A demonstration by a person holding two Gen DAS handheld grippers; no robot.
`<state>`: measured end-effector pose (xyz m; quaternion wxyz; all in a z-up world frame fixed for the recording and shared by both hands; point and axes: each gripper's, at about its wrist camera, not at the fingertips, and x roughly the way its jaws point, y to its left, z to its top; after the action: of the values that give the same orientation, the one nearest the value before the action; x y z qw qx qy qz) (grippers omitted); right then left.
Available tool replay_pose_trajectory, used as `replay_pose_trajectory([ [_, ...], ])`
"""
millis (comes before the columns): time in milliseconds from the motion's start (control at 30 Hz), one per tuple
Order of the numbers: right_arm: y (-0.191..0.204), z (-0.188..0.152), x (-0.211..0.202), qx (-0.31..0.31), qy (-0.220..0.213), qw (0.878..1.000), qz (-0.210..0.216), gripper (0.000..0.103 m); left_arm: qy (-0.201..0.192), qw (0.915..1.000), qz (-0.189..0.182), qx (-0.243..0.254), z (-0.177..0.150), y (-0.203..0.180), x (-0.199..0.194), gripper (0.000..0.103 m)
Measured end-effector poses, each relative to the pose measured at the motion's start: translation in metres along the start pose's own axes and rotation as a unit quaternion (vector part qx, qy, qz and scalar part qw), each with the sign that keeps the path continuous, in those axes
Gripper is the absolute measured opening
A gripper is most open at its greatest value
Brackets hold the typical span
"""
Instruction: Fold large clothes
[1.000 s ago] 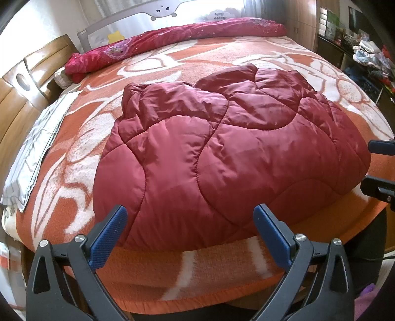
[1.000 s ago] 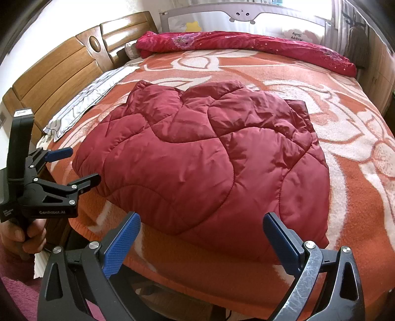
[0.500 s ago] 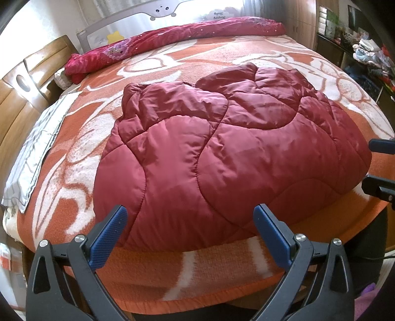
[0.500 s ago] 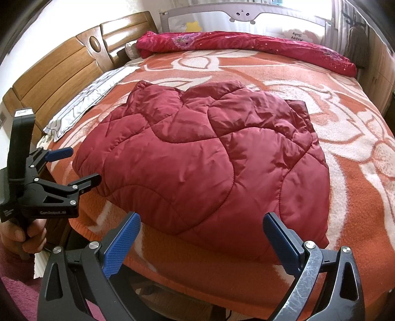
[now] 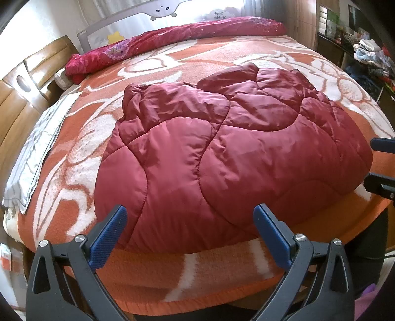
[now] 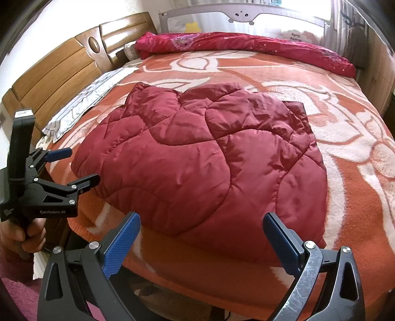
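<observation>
- Left gripper [image 5: 188,233]: jaws spread wide, blue pads bare, nothing between them; it hangs off the near edge of the bed, clear of the fabric
- Right gripper [image 6: 201,240]: jaws likewise wide apart and holding nothing, also off the near edge of the bed
- Quilted red jacket [image 5: 222,158]: lies in a folded, puffy bundle on the orange-and-white blanket [image 5: 153,66], directly ahead of both grippers; its near hem sits just beyond the fingertips, and no contact is seen in either view
- In the right wrist view the jacket [image 6: 197,160] spans the gap between the two blue pads and extends past them on both sides
- The left gripper also appears at the left border of the right wrist view [image 6: 74,166], side-on, jaws parted, held by a hand [image 6: 23,238] at the handle; it is beside the jacket's left corner, not touching it
- Beyond the jacket, well away from the grippers: a rolled red floral quilt [image 6: 246,47] along the far side of the bed, with a grey guard rail [image 6: 243,14] behind it
- Ahead and to the left: a striped grey-white cloth [image 6: 88,103] beside the wooden headboard [image 6: 56,71]
- Containers: none can be made out; dark shelving [image 5: 365,56] far right holds heaped clothes, details too small to tell
</observation>
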<state>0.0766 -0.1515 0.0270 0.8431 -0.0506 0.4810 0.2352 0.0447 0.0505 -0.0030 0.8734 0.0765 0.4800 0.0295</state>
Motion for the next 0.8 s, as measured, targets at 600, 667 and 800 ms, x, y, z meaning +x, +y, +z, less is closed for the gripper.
replay_pose_trajectory([
  [600,-0.0006,-0.0002,0.0005,0.000,0.000,1.000,0.000,0.100,-0.001,1.0000,0.000,0.008,0.0031,-0.0028,0.0009,0.103],
  [667,-0.0001,-0.0008,0.0005,0.000,0.000,1.000,0.000,0.100,-0.001,1.0000,0.000,0.007,0.0033,-0.0029,0.0008,0.103],
  [800,-0.0004,-0.0004,0.0006,0.000,0.000,1.000,0.000,0.100,-0.001,1.0000,0.000,0.007,0.0035,-0.0026,0.0007,0.102],
])
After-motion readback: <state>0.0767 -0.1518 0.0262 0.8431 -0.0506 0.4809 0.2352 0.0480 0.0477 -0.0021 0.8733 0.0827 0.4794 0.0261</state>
